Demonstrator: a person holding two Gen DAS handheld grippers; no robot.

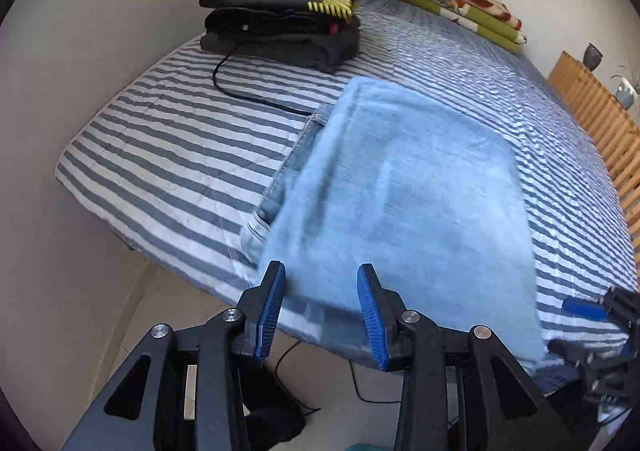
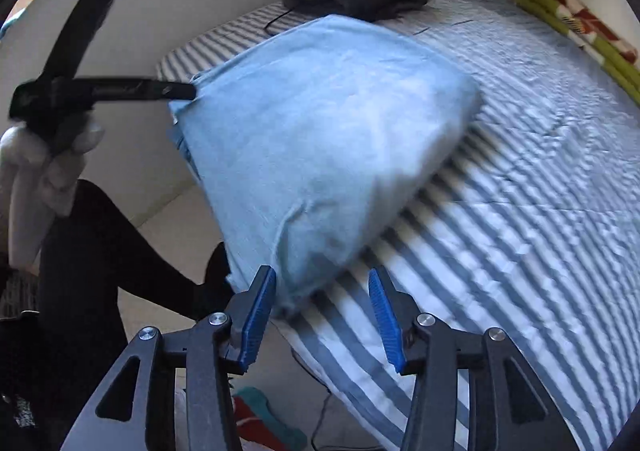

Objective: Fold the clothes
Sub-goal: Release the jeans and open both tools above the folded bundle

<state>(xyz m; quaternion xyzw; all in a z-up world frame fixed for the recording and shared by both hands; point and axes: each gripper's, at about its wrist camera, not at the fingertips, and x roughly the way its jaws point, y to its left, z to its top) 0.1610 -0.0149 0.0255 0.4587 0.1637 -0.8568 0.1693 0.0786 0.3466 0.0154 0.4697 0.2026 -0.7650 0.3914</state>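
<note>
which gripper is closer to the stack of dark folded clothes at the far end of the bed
Left. The left gripper is over the light blue garment's side facing the dark stack. The right gripper is at the garment's opposite near corner, farther away.

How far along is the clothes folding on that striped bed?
Done: a stack of dark folded clothes sits at the bed's far corner. In hand: the light blue jeans, lying folded over near the bed's edge, both claws, left and right, open beside them. Left: finishing and stacking them.

Striped bed [image 1: 168,155] carries a black cable [image 1: 240,91]; folded green blanket [image 1: 460,7] lies by the wall, wooden slats [image 1: 600,131] alongside, vase [image 1: 593,55] behind.
</note>
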